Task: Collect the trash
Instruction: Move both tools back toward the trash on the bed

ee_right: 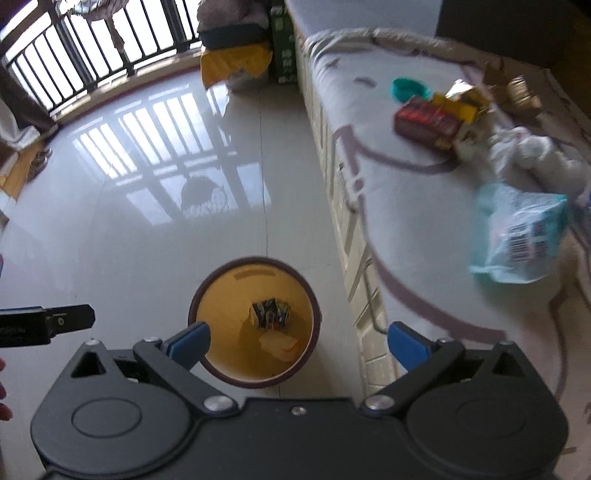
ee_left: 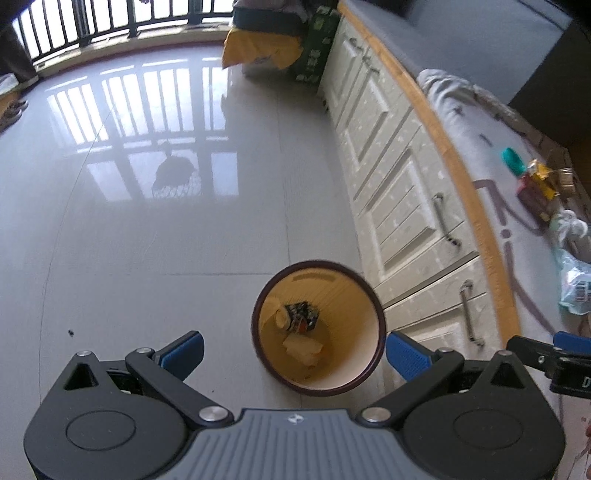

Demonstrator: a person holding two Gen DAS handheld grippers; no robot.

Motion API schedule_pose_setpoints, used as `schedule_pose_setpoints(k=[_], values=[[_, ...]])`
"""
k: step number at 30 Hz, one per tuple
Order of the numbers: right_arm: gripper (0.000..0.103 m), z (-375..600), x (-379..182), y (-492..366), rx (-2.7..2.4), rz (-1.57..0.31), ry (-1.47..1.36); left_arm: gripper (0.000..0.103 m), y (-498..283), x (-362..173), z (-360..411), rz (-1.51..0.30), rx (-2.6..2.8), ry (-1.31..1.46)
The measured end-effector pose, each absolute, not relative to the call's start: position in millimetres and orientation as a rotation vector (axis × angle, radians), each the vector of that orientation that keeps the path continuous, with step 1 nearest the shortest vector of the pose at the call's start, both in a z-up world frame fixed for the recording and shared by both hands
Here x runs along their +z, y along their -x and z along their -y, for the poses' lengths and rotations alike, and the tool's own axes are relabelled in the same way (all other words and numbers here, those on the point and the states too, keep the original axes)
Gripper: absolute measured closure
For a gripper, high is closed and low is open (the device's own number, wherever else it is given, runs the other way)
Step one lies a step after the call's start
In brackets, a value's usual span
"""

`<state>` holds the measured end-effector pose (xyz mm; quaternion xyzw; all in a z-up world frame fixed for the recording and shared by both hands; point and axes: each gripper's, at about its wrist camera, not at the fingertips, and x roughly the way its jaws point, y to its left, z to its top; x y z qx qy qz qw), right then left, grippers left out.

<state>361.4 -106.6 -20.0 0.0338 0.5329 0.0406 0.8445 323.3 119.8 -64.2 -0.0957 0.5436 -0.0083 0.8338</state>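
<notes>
A round bin (ee_left: pixel 376 306) with a dark rim and yellow inside stands on the floor by the cabinet; it also shows in the right wrist view (ee_right: pixel 314 299). A dark printed wrapper (ee_left: pixel 301 315) and pale scraps lie in it. My left gripper (ee_left: pixel 293 352) is open and empty above the bin. My right gripper (ee_right: pixel 299 341) is open and empty above the bin too. On the covered counter lie a red box (ee_right: pixel 424 122), a yellow wrapper (ee_right: pixel 458 101), a teal lid (ee_right: pixel 408 88), crumpled white tissue (ee_right: pixel 532 151) and a pale blue packet (ee_right: pixel 521 232).
A cream cabinet (ee_left: pixel 399 192) with metal handles runs along the right under the counter (ee_right: pixel 406 206). The glossy tiled floor (ee_left: pixel 147 221) reaches a railing (ee_left: pixel 110 26) at the back. A yellow bag (ee_left: pixel 258 48) and a green box (ee_left: pixel 314 48) stand at the far end.
</notes>
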Motion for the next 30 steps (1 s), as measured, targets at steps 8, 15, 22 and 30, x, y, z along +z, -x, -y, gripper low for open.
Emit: schedule_pose_setpoints(k=[8, 15, 22, 30], values=[[0.0, 163.5, 8.5, -351.4, 0.025, -1.002, -0.103, 0.0, -342.1, -38.7, -67.2, -1.08, -0.077, 0.167], [0.0, 222.4, 19.5, -347.8, -0.051, -0.923, -0.109, 0.0, -362.5, -24.9, -4.9, -1.04, -0.182, 0.149], [0.0, 278.9, 19.0, -344.2, -0.136, -0.878, -0.125, 0.0, -379.0, -21.3, 61.5, -1.032, -0.292, 0.144], [0.0, 334.6, 5.3, -337.5, -0.208, -0.873, -0.201, 0.0, -394.5, -26.3, 138.3, -1.048, -0.389, 0.129]])
